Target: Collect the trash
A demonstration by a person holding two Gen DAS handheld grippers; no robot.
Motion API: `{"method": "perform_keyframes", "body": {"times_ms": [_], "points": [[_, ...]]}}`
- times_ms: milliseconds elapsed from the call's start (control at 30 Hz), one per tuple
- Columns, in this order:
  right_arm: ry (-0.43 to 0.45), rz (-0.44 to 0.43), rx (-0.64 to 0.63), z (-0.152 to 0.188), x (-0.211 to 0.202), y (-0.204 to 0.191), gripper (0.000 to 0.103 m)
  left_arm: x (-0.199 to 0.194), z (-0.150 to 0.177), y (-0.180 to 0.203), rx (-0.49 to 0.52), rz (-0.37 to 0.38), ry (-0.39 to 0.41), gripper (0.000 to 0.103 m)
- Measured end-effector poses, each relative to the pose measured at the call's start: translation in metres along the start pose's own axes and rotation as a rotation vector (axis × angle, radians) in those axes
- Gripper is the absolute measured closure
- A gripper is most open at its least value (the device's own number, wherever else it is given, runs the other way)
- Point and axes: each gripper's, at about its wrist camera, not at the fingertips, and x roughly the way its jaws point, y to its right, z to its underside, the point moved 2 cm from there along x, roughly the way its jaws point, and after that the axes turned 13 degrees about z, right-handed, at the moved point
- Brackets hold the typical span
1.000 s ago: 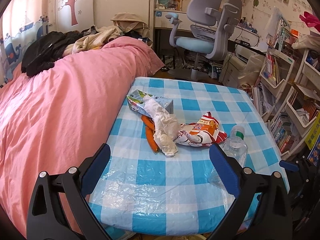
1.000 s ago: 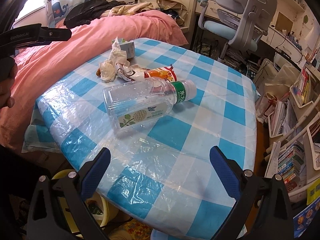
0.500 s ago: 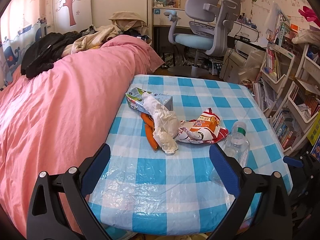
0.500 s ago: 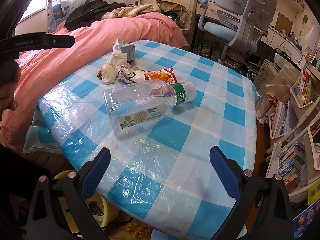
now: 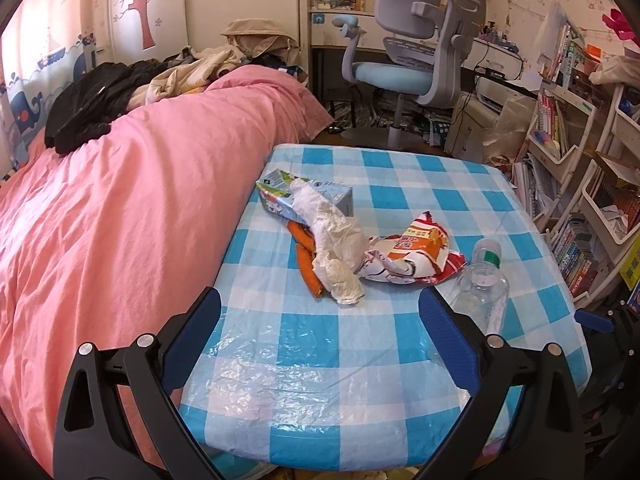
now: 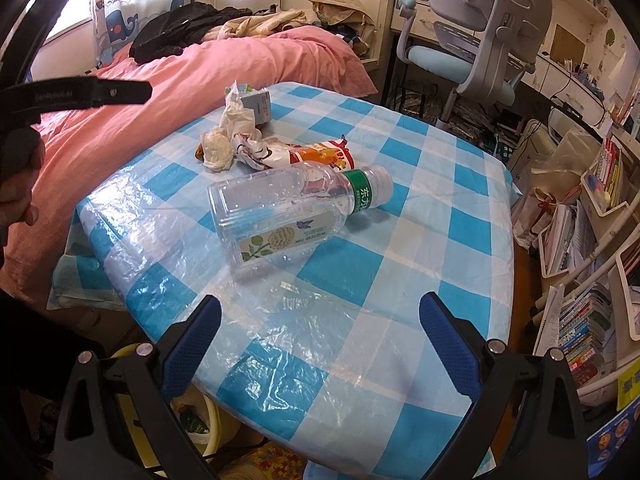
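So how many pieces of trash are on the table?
5: carton at the back, tissue over orange wrapper, snack bag beside it, bottle nearest. More may hide underneath.

Orange wrapper (image 5: 306, 258) partly under tissue (image 5: 338, 246)

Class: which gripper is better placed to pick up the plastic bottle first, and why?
Probably the right gripper: the plastic bottle lies ahead of its open jaws, while it sits off to the right of the left gripper.
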Motion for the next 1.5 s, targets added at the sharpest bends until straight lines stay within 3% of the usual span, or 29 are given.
{"method": "perform_keyframes", "body": {"times_ms": [400, 767, 1133, 1300, 1367, 1500], "points": [[0.007, 0.006, 0.001, -0.005, -0.003, -0.006, 0.008, 0.017, 0.008, -0.055, -0.248, 0.009, -0.036, 0.008], [0.017, 0.011, -0.041, -0.006, -0.002, -0.012, 0.008, 0.027, 0.009, -0.086, -0.315, -0.017, -0.049, 0.008], [0.029, -0.003, -0.047, -0.009, -0.002, -0.013, 0.008, 0.086, 0.005, -0.049, -0.156, 0.014, -0.14, 0.008], [0.032, -0.006, -0.047, -0.01, -0.001, -0.012, 0.008, 0.109, 0.0, -0.04, -0.104, -0.018, -0.139, 0.008], [0.032, -0.008, -0.049, -0.011, 0.0, -0.011, 0.008, 0.118, -0.003, -0.038, -0.088, -0.033, -0.136, 0.015], [0.033, -0.013, -0.049, -0.012, 0.002, -0.009, 0.008, 0.129, -0.005, -0.039, -0.067, -0.034, -0.143, 0.043]]}}
